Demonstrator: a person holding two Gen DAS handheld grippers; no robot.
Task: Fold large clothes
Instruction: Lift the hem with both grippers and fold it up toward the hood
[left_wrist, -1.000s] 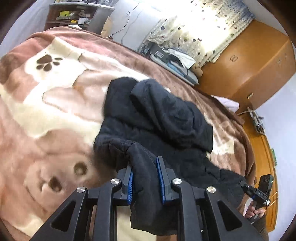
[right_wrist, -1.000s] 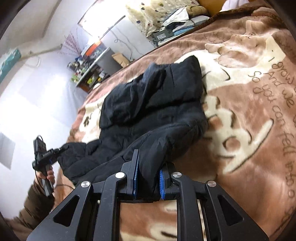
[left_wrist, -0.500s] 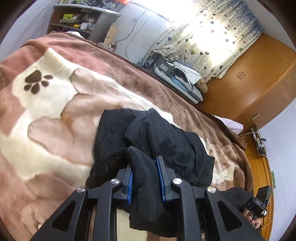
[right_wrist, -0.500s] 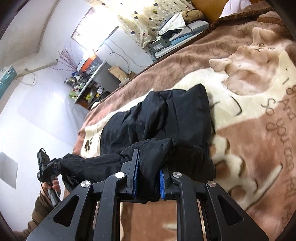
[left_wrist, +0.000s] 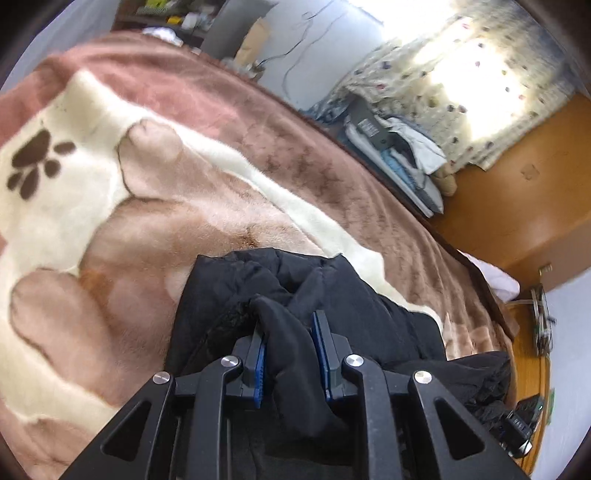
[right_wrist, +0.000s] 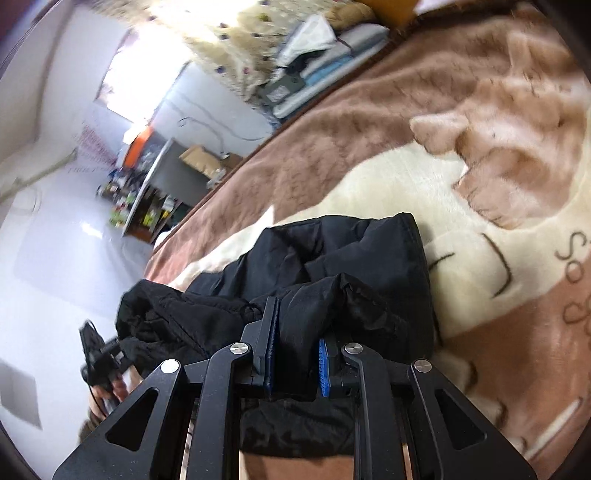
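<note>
Bedroom, with a brown bed (left_wrist: 258, 122) under me. Nearest, my left gripper (left_wrist: 289, 356) has its jaws clamped on a bunch of the black coat (left_wrist: 354, 317); the right gripper (right_wrist: 295, 363) likewise pinches a fold at lower centre. I judge the fold half done: the held edge hangs over the flat part, not yet laid down. Farther off, a shelf (right_wrist: 147, 199) holds clutter; no containers matter.

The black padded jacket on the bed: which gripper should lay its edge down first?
Probably the right gripper: its fold of the black padded jacket hangs directly over the part lying on the brown plush blanket.
</note>
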